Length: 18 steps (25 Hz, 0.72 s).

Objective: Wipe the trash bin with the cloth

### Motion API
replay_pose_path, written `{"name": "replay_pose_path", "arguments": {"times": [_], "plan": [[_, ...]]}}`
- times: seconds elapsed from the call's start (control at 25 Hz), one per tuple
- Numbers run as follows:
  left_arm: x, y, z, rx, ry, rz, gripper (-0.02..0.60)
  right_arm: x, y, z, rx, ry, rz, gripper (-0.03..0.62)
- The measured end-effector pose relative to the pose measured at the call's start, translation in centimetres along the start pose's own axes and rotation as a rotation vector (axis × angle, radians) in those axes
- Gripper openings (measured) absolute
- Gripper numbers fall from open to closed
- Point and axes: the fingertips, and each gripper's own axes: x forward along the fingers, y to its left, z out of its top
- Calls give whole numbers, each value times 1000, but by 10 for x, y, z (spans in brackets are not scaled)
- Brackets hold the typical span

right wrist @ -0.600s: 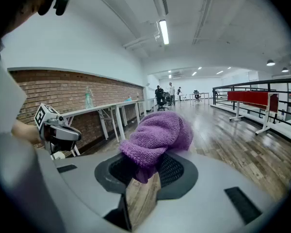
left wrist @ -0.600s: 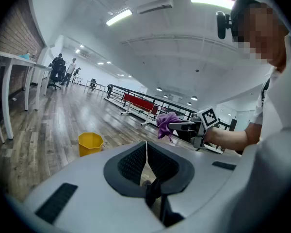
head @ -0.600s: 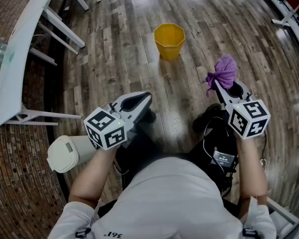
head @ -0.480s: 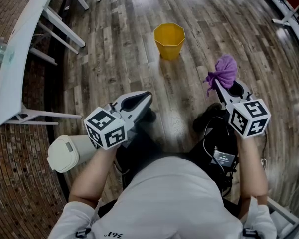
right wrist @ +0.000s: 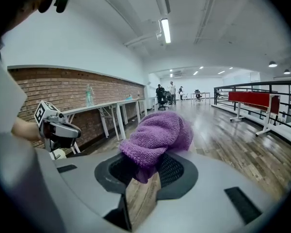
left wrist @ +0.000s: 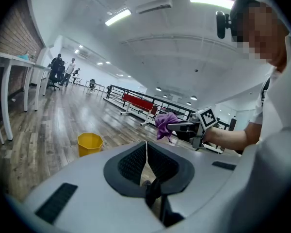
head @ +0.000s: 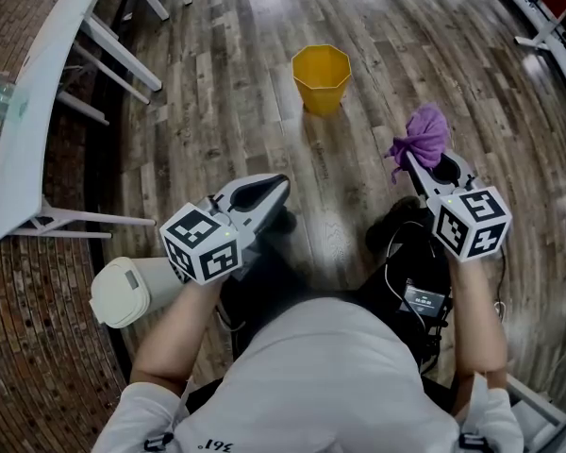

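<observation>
Wood floor (head: 208, 111), open office; white table (head: 24, 130) at 10 o'clock in the head view. Yellow bin (head: 321, 75) stands upright on the floor at 12, well apart from both grippers. Left gripper (left wrist: 146, 149) sits at 7 o'clock of the bin, jaws pressed together with nothing between. Right gripper (head: 413, 163) sits at 5 o'clock of the bin, pinching the purple cloth (head: 422, 136), which is bunched over its tips. Neither gripper touches the bin.

Yellow trash bin (head: 321, 75), purple cloth (head: 423, 136), brown plank-patterned floor (head: 226, 111).
</observation>
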Motion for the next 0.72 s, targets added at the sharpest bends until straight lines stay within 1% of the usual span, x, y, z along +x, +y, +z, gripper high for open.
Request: {"name": "replay_pose_path", "arguments": {"times": [0.2, 0.36, 0.44, 0.6, 0.72], "plan": [[1, -3, 7, 0, -1, 1, 12, 0, 4, -1, -24, 37, 9, 107], [4, -3, 7, 11, 2, 0, 12, -1, 6, -3, -100, 52, -4, 107], [8, -4, 3, 19, 17, -4, 12, -1, 4, -7, -118, 60, -13, 107], [13, -5, -8, 41, 60, -28, 12, 1, 5, -11, -103, 73, -16, 107], [13, -2, -16, 44, 85, -41, 12, 4, 10, -12, -115, 83, -16, 107]]}}
